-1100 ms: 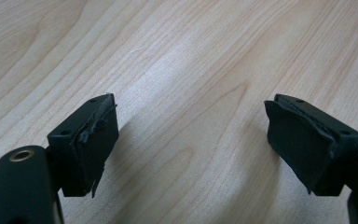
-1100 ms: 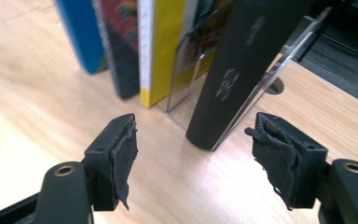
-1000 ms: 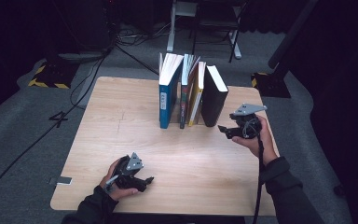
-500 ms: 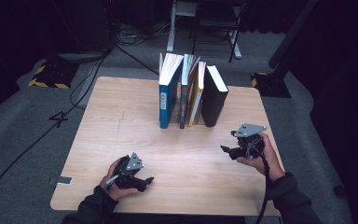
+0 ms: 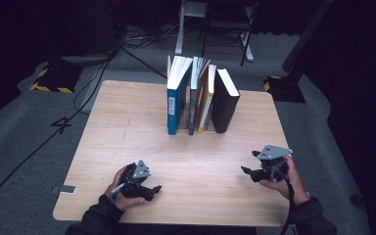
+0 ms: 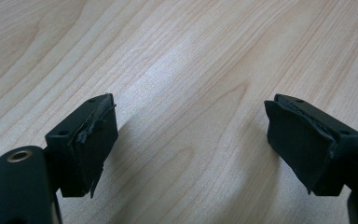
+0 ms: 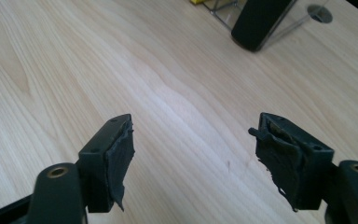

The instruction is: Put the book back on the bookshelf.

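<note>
Four upright books [image 5: 200,95] in bookend rack [image 7: 279,28]

Black book [image 7: 261,18] cut off by the right gripper view's top edge, book spine titles [image 5: 173,105] too small to read

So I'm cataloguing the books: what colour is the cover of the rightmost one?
Black: the rightmost book has a plain black cover, clearest in the high view.

High view overhead facing forward, claw views close, sharing table [image 5: 186,147]
</note>
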`<state>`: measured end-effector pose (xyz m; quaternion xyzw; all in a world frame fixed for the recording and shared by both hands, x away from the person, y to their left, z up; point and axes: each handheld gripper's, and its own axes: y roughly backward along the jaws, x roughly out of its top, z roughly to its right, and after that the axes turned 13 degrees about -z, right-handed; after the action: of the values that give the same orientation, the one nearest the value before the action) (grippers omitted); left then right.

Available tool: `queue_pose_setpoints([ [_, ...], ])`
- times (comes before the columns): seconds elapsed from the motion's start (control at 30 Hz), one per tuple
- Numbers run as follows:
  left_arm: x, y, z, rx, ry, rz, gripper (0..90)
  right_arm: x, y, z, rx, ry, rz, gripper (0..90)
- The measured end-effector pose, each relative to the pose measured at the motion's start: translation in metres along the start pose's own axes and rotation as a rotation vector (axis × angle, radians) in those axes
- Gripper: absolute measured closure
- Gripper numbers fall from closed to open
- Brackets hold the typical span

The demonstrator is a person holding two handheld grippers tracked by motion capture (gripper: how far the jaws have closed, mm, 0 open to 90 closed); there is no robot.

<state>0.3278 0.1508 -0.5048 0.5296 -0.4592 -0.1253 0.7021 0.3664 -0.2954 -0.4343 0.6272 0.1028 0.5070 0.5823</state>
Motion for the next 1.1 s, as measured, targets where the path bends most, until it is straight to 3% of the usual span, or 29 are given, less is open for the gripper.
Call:
queue_pose_setpoints([
  [0.27,0.000,0.000,0.000,0.001,0.000,0.000,16.4,-0.031,0.003,0.004,0.001,-0.023,0.015,27.6],
  [0.4,0.000,0.000,0.000,0.001,0.000,0.000,16.4,-0.051,0.003,0.006,0.037,-0.036,0.023,26.0],
  [0.73,0.000,0.000,0.000,-0.002,0.000,0.000,16.3,-0.095,-0.002,0.011,0.053,-0.175,0.037,24.8],
  [1.03,0.000,0.000,0.000,0.000,0.001,0.001,16.4,-0.119,-0.008,0.005,0.066,-0.214,0.012,20.9],
  [1.1,0.000,0.000,0.000,0.004,0.001,0.000,16.5,-0.122,-0.011,0.007,0.071,-0.235,0.038,19.7],
])
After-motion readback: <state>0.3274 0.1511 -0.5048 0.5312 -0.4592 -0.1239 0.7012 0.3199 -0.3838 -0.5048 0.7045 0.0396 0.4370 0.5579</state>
